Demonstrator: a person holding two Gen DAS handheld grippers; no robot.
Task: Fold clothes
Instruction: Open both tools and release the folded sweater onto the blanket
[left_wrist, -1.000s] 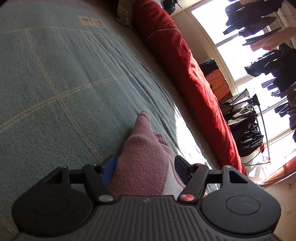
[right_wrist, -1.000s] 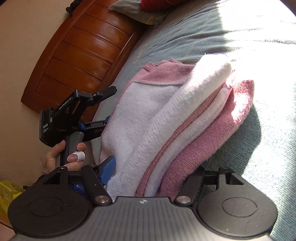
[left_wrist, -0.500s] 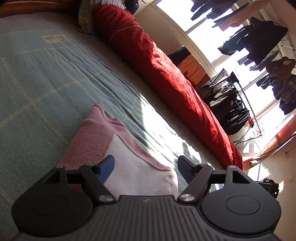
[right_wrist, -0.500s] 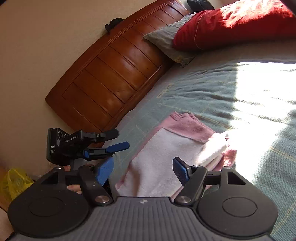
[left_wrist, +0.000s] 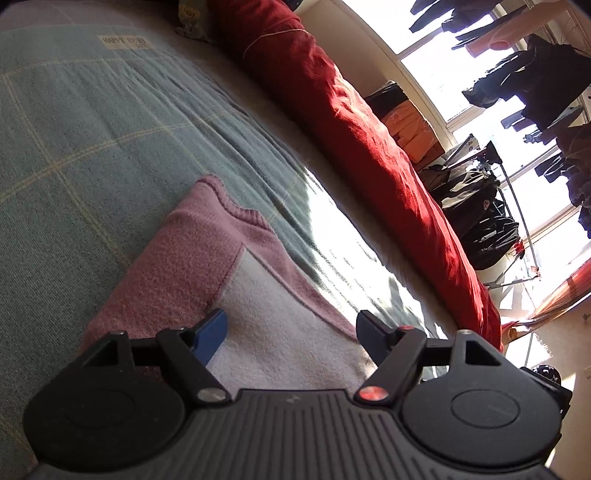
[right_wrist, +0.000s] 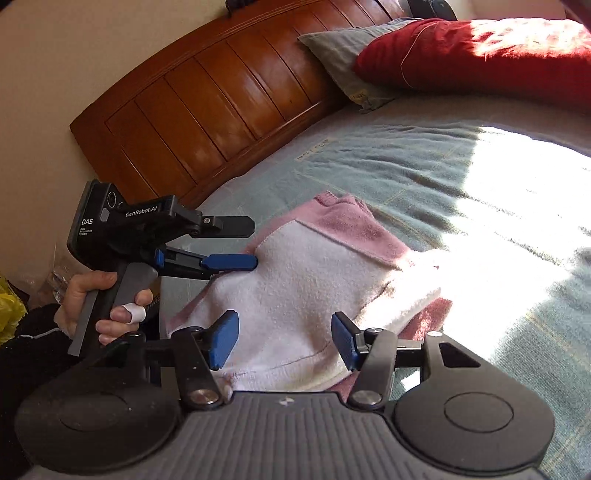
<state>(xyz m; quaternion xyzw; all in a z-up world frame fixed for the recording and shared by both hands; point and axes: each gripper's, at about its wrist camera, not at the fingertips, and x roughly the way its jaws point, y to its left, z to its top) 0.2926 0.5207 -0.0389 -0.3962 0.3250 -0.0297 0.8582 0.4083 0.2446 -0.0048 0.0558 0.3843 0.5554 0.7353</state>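
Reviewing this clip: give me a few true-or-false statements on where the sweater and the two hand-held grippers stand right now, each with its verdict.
1. The pink and white sweater lies folded on the green blanket. True.
2. The left hand-held gripper is clamped on the sweater. False: its jaws stand open with nothing gripped between them.
3. The right hand-held gripper holds a sleeve in the air. False: it is open, and the sweater rests on the bed.
4. A red quilt lies along the far side of the bed. True.
5. The headboard is white metal. False: it is brown wood.
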